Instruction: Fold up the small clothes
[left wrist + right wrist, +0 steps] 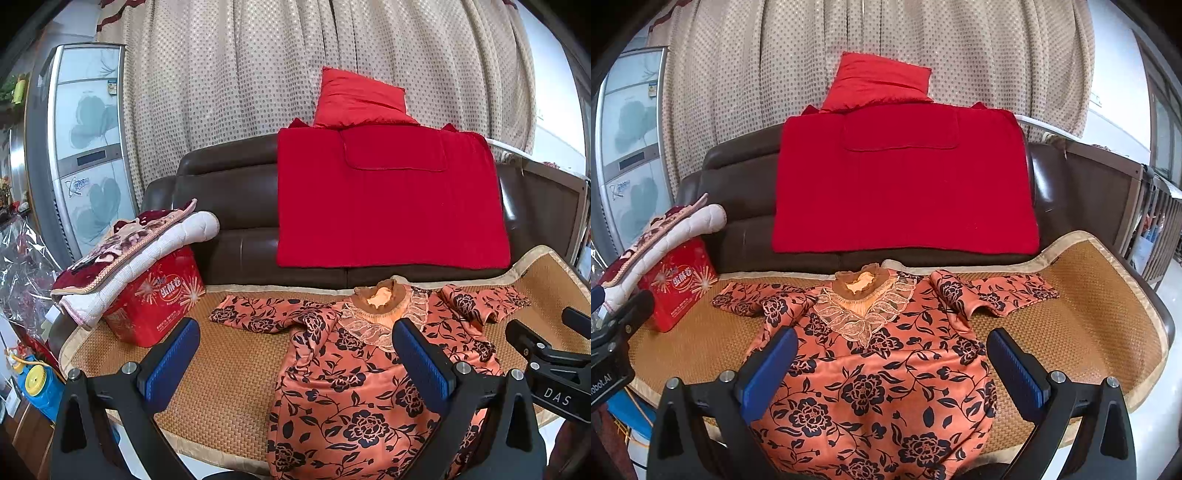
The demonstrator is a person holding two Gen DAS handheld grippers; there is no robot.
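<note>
An orange small dress with a black flower print (354,384) (879,380) lies flat, front up, on a woven mat (229,384) (1071,332). Its lace collar points toward the sofa and both sleeves are spread out sideways. My left gripper (295,339) is open and empty, hovering above the dress's left side and the mat. My right gripper (892,349) is open and empty, hovering above the dress's chest. The right gripper's body shows at the right edge of the left wrist view (554,373). The left gripper's body shows at the left edge of the right wrist view (613,343).
A red tin box (155,299) (676,288) with folded quilts on top stands at the mat's left end. A brown leather sofa (229,206) (738,206) backs the mat, with a red blanket (388,199) (905,184) and red pillow (358,99) on it. A cabinet (85,147) stands left.
</note>
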